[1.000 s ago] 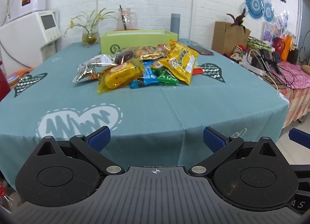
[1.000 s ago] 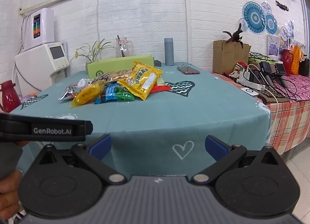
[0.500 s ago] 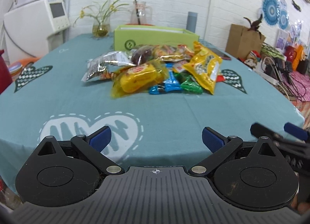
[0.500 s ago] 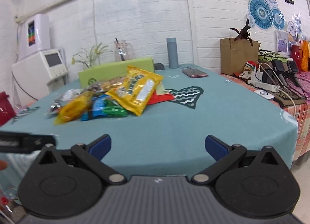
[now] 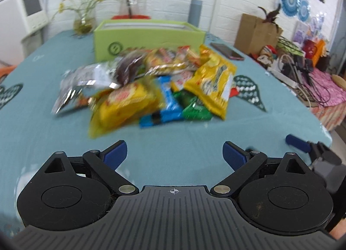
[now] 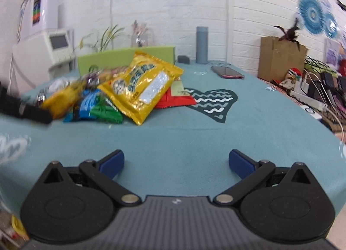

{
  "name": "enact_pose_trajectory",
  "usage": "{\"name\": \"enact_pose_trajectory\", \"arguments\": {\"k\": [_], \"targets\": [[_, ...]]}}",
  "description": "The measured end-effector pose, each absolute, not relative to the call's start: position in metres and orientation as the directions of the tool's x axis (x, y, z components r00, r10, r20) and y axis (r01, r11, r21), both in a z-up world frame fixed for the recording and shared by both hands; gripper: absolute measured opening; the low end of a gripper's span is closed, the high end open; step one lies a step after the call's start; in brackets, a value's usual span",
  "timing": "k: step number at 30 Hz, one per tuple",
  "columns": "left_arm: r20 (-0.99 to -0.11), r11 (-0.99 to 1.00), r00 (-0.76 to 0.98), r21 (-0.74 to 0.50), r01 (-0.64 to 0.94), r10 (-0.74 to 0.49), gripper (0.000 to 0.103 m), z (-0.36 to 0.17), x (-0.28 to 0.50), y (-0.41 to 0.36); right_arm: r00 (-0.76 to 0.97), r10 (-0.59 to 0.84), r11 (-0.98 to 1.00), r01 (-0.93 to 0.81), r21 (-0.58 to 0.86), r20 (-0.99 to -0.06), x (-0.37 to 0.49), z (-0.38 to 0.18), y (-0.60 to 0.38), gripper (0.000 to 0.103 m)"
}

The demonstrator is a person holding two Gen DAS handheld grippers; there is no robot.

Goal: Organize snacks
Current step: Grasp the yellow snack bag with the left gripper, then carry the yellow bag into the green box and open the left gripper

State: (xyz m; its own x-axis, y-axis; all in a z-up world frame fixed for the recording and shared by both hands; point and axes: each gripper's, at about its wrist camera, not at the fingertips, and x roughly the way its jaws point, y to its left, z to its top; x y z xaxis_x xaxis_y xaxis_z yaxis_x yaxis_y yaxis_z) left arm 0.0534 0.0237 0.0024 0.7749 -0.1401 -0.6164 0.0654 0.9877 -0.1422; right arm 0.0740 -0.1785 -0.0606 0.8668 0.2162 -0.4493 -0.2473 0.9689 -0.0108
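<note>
The snack pile (image 5: 149,90) sits mid-bench on the teal cloth (image 5: 183,137), right in front of the green box (image 5: 149,36), with a big yellow bag (image 6: 140,83) leaning on top. Left tongs (image 5: 175,154) have just been closing a touch but are still wide with nothing between them. Right tongs (image 6: 176,163) are spread wide and empty too, both short of the pile.

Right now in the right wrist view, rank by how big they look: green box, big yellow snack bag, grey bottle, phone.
1. Big yellow snack bag, nearest the camera, so partly perspective.
2. Green box, half hidden by snacks.
3. Grey bottle and phone: too alike to rank.
</note>
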Motion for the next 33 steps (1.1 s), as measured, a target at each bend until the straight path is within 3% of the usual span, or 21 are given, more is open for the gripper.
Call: {"name": "enact_pose_trajectory", "arguments": {"k": [2,4,10,12,20,21,22,23,24,25,29,33], "targets": [[-0.605,0.982,0.774,-0.142,0.126,-0.187,0.085,0.017,0.078,0.023,0.831,0.264,0.959,-0.279,0.044,-0.49,0.09,-0.048,-0.18,0.103],[-0.589,0.976,0.778,-0.126,0.179,-0.219,0.083,0.031,0.103,0.022,0.817,0.355,0.932,-0.344,0.111,-0.453,0.101,-0.034,-0.181,0.103],[-0.59,0.918,0.714,-0.129,0.376,-0.376,0.081,0.044,0.165,0.008,0.792,0.425,0.895,-0.441,0.072,-0.437,0.14,-0.014,-0.147,0.102],[-0.615,0.903,0.677,-0.15,0.402,-0.403,0.072,0.037,0.18,0.004,0.771,0.436,0.887,-0.455,0.078,-0.464,0.154,-0.016,-0.139,0.102],[-0.633,0.879,0.634,-0.169,0.447,-0.444,0.064,0.025,0.204,-0.006,0.737,0.44,0.883,-0.457,0.102,-0.513,0.178,-0.023,-0.131,0.1],[-0.641,0.879,0.626,-0.174,0.445,-0.444,0.061,0.022,0.207,-0.006,0.725,0.453,0.878,-0.464,0.118,-0.519,0.182,-0.025,-0.13,0.094],[-0.649,0.877,0.615,-0.184,0.443,-0.447,0.057,0.019,0.209,-0.005,0.713,0.466,0.872,-0.469,0.136,-0.524,0.185,-0.026,-0.129,0.079],[-0.655,0.877,0.608,-0.192,0.44,-0.449,0.04,0.016,0.211,-0.004,0.691,0.496,0.858,-0.482,0.176,-0.526,0.188,-0.028,-0.129,0.062],[-0.662,0.88,0.606,-0.19,0.434,-0.442,0.019,0.013,0.211,-0.004,0.69,0.501,0.858,-0.473,0.198,-0.522,0.188,-0.026,-0.131,0.058],[-0.665,0.889,0.615,-0.174,0.424,-0.423,0.011,0.012,0.21,-0.001,0.698,0.495,0.861,-0.473,0.187,-0.518,0.184,-0.023,-0.13,0.057],[-0.613,0.877,0.637,-0.239,0.416,-0.469,0.007,0.03,0.197,0.016,0.723,0.504,0.853,-0.502,0.142,-0.472,0.17,-0.002,-0.126,0.057],[-0.549,0.893,0.709,-0.197,0.404,-0.442,0.009,0.064,0.198,0.027,0.736,0.528,0.83,-0.553,0.072,-0.424,0.182,0.032,-0.107,0.062]]}}
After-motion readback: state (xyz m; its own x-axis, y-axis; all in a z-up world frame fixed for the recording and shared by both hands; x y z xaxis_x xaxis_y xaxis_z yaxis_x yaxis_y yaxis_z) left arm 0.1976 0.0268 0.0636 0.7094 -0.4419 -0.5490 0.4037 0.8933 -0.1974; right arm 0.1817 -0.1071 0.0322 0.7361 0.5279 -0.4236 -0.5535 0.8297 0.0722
